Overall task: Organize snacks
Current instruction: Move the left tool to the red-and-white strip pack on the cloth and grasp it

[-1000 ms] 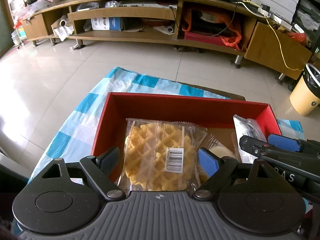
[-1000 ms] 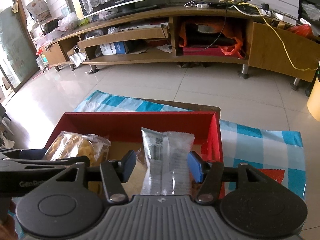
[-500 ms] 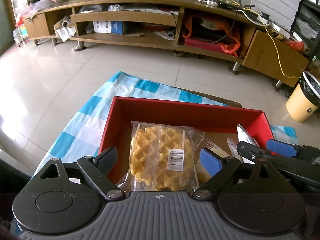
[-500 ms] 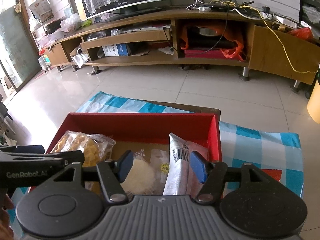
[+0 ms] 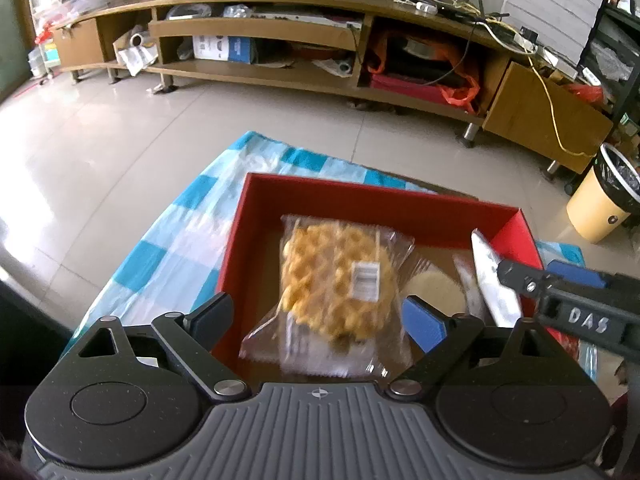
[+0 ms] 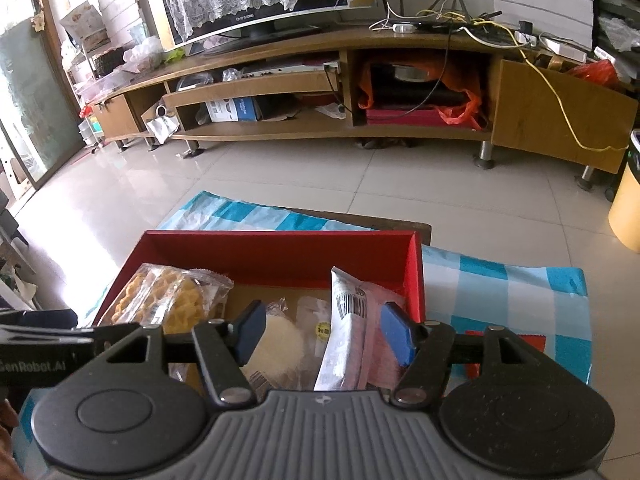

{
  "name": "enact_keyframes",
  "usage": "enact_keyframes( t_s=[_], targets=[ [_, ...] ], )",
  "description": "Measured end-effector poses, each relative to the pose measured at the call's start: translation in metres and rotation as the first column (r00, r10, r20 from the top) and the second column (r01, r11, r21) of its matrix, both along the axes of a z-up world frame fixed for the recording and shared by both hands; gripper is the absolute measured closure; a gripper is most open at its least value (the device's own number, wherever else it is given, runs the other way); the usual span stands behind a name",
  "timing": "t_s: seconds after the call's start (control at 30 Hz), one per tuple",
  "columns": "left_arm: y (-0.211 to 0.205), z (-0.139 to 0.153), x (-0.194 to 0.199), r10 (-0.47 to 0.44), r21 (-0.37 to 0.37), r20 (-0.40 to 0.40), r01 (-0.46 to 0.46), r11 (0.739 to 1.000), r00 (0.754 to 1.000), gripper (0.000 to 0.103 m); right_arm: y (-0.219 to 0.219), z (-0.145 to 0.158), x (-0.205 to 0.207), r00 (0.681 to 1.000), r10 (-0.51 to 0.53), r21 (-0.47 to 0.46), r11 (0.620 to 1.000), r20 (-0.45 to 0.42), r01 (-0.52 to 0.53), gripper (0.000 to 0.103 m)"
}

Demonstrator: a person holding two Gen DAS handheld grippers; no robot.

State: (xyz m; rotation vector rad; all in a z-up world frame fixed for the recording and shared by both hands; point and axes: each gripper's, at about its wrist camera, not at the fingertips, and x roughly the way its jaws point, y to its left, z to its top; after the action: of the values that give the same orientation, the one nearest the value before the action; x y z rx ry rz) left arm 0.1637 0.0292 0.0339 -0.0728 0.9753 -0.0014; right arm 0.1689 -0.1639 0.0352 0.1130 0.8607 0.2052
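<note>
A red box [image 5: 360, 194] sits on a blue-checked cloth [image 5: 168, 256]. A clear bag of yellow waffle snacks [image 5: 340, 284] lies in its left part, with a pale round cake pack [image 5: 434, 290] beside it. My left gripper [image 5: 316, 320] is open above the waffle bag, not touching it. In the right wrist view the box [image 6: 280, 248] holds the waffle bag [image 6: 172, 300], the cake pack [image 6: 280, 344] and a silver-white wrapped bar [image 6: 346, 336] leaning against the right wall. My right gripper [image 6: 324, 334] is open around that bar without gripping it.
A long wooden TV stand [image 6: 360, 92] with cluttered shelves runs along the far wall across a tiled floor [image 5: 120, 152]. A yellow bin [image 5: 604, 200] stands at the right. The cloth [image 6: 512, 288] extends right of the box.
Both grippers have pulled back and up from the box. The right gripper let go of the wrapped bar, which dropped into the box and now leans on its right wall.
</note>
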Motion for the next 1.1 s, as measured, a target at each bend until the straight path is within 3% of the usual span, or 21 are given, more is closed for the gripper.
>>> enact_keyframes(
  t_s=[0.3,0.43,0.77,0.9,1.1],
  targets=[
    [0.019,-0.007,-0.041,0.036,-0.032,-0.052,-0.038,0.999,0.998,0.007,0.002,0.009,-0.023,0.999,0.031,-0.025,0.999,0.010,-0.031,0.040],
    [0.029,-0.020,-0.064,0.055,-0.065,-0.112,-0.063,0.996,0.992,0.007,0.005,0.011,-0.039,0.998,0.065,-0.043,0.997,0.017,-0.065,0.038],
    [0.034,-0.064,-0.078,0.136,-0.156,-0.294,-0.188,0.970,0.946,0.007,-0.005,0.016,-0.061,0.994,0.109,-0.061,0.992,0.027,-0.107,0.036],
    [0.028,-0.073,-0.069,0.204,-0.134,-0.310,-0.256,0.957,0.929,0.005,-0.014,0.018,-0.065,0.995,0.100,-0.048,0.994,0.030,-0.098,0.036],
    [0.019,-0.082,-0.060,0.292,-0.017,-0.298,-0.311,0.950,0.909,0.010,-0.022,0.018,-0.069,0.994,0.101,-0.043,0.994,0.029,-0.099,0.036]
  ],
)
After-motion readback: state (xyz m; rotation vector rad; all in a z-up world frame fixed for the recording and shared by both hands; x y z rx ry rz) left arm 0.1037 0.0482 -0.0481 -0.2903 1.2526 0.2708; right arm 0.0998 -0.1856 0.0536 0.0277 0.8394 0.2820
